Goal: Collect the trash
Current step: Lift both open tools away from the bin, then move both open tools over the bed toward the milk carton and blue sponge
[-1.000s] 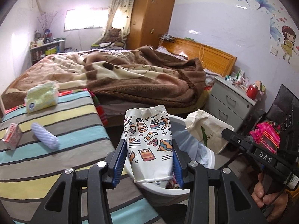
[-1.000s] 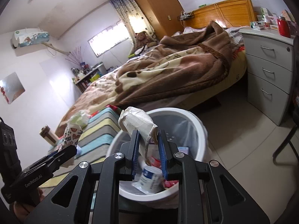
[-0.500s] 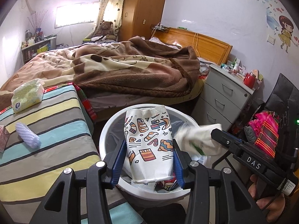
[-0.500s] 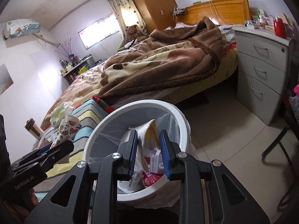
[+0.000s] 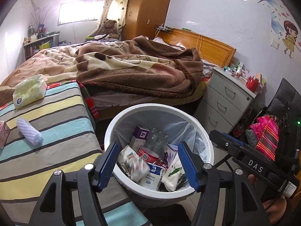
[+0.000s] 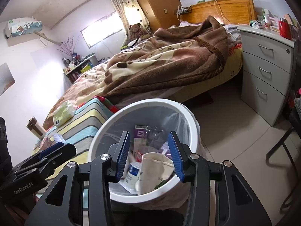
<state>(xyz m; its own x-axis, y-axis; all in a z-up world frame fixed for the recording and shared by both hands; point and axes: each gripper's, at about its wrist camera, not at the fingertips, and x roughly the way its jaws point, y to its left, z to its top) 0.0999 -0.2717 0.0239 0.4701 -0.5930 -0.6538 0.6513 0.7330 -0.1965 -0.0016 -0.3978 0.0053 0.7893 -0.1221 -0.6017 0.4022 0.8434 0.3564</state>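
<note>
Room: bedroom, with an unmade bed under a brown blanket [image 5: 131, 71], a grey drawer unit [image 5: 223, 101] and a striped surface [image 5: 47, 131] just beside a white trash bin [image 5: 207, 150].
Left hand-held gripper [image 5: 148, 164]: fingers spread wide over the bin's near rim, nothing between them.
Right hand-held gripper [image 6: 148, 154]: also spread, empty, poised above the bin opening.
Trash in bin: a purple box [image 5: 139, 137], a clear bottle [image 5: 156, 141], a white pouch with blue print [image 5: 150, 177], a cream bag [image 6: 156, 169] and a patterned paper bag [image 5: 134, 166], blurred, lying at the near-left side of the heap.
Done so far: by my reading, both carried pieces are now in the bin.
Left to do: a white-lilac ribbed roll [image 5: 29, 133] and a pink-patterned carton [image 5: 2, 133] lie on the striped surface; these look like the next candidates. The green tissue pack [image 5: 30, 91] may not be trash; I cannot tell.
Change since earlier frames: a second ago the left gripper pinched the patterned bag and the right one clamped the cream bag; half a second ago the right fingers were close together with the cream bag dropping. Now both sets of fingers stand apart and both bags rest inside.
</note>
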